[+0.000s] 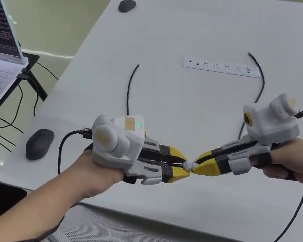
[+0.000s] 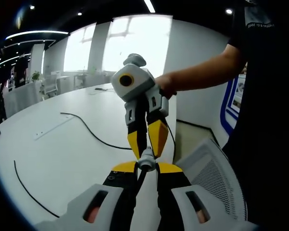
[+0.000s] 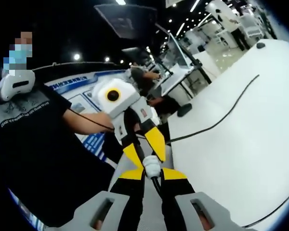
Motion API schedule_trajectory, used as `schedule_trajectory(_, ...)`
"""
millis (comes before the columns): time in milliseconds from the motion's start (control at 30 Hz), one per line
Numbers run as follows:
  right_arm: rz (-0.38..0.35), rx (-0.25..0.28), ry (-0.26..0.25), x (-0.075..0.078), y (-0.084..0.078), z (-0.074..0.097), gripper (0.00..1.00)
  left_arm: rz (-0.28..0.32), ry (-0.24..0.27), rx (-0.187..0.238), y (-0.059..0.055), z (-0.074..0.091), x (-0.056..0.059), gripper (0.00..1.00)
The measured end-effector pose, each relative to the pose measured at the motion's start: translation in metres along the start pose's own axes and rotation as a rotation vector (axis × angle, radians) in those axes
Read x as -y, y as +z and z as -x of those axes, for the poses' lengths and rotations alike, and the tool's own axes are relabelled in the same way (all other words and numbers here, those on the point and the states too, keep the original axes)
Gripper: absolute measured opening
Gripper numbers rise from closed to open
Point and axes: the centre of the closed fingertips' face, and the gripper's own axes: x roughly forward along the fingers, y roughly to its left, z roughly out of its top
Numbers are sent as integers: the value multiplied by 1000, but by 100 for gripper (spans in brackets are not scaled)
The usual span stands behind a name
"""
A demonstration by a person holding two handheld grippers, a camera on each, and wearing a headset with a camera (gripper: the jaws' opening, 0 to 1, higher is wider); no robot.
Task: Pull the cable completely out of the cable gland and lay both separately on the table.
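The left gripper [image 1: 182,164] has its fingers narrow on the black cable [image 1: 167,164]. The right gripper [image 1: 197,169], tip to tip with it, appears pinched on the white cable gland [image 1: 189,165] between them. Cable and gland share 1 left-right axis through both grippers, above the near edge of the surface [image 1: 192,111], so the pull should run straight apart.

The head view is looking down over the tabletop's [image 1: 202,106] near edge. The left gripper view is closely facing the right claw [image 2: 147,153], the right view the left claw [image 3: 147,160], sharing the cable gland [image 2: 147,160] at 6 o'clock.
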Motion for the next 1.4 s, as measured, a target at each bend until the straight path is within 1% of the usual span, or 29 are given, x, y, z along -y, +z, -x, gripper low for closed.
schedule_trajectory(67,7,-12,-27,-1,-1,-2,7,12,-5,-2,-1,1,1,15)
schedule_trajectory(100,66,-18,-66,0,0,-4,7,20,-8,-3,-4,2,0,15)
schedule_trajectory(133,99,-22,-84,-1,-1,-5,7,36,-14,-2,-5,3,0,15)
schedule_trajectory(167,147,-27,-113,-1,-1,-6,7,45,-19,0,-6,4,0,15)
schedule_trajectory(267,239,-45,-178,0,-2,-8,7,67,-39,17,-10,6,-1,15)
schedule_trajectory(300,289,-64,-199,0,-4,-9,7,73,-53,18,-12,6,-1,15)
schedule_trajectory(333,318,-69,-220,2,-4,-10,7,73,-56,17,-13,6,-1,15)
schedule_trajectory(367,353,-72,-249,1,-4,-11,7,78,-70,13,-10,6,2,15)
schedule_trajectory(400,387,-78,-260,0,-4,-12,7,83,-82,14,-10,7,3,15)
schedule_trajectory(433,425,-76,-290,1,-4,-12,7,92,-95,15,-10,8,3,15)
schedule_trajectory(500,477,-79,-331,2,-4,-12,7,111,-110,21,-10,9,3,15)
schedule_trajectory(567,558,-95,-391,1,-3,-13,7,120,-126,23,-9,10,3,15)
schedule_trajectory(600,600,-114,-431,3,-3,-13,7,119,-129,24,-9,11,3,15)
schedule_trajectory(633,625,-130,-453,2,-4,-14,7,127,-137,22,-10,11,4,15)
schedule_trajectory(667,677,-155,-489,1,-5,-16,7,152,-149,17,-11,12,5,15)
schedule_trajectory(700,706,-165,-512,1,-5,-17,7,162,-152,16,-12,12,5,15)
schedule_trajectory(733,728,-177,-548,1,-6,-19,7,167,-154,19,-12,13,5,15)
schedule_trajectory(833,788,-199,-608,1,-6,-22,7,166,-165,25,-15,16,7,15)
schedule_trajectory(867,819,-211,-640,1,-6,-23,7,171,-165,30,-15,18,6,15)
schedule_trajectory(933,816,-209,-671,-1,-4,-26,7,197,-171,33,-15,21,6,15)
schedule_trajectory(1000,829,-211,-685,-2,-3,-29,7,195,-174,34,-15,23,6,15)
schedule_trajectory(1133,809,-210,-703,-2,-2,-29,8,189,-181,31,-16,24,7,15)
schedule_trajectory(1300,767,-200,-698,-2,-1,-27,8,191,-184,42,-15,24,9,15)
schedule_trajectory(1333,743,-192,-684,-4,-2,-27,8,190,-187,41,-15,24,9,15)
schedule_trajectory(1367,735,-186,-673,-4,-3,-28,8,184,-190,37,-16,24,10,15)
schedule_trajectory(1400,724,-184,-673,-3,-3,-27,8,179,-189,38,-17,24,10,15)
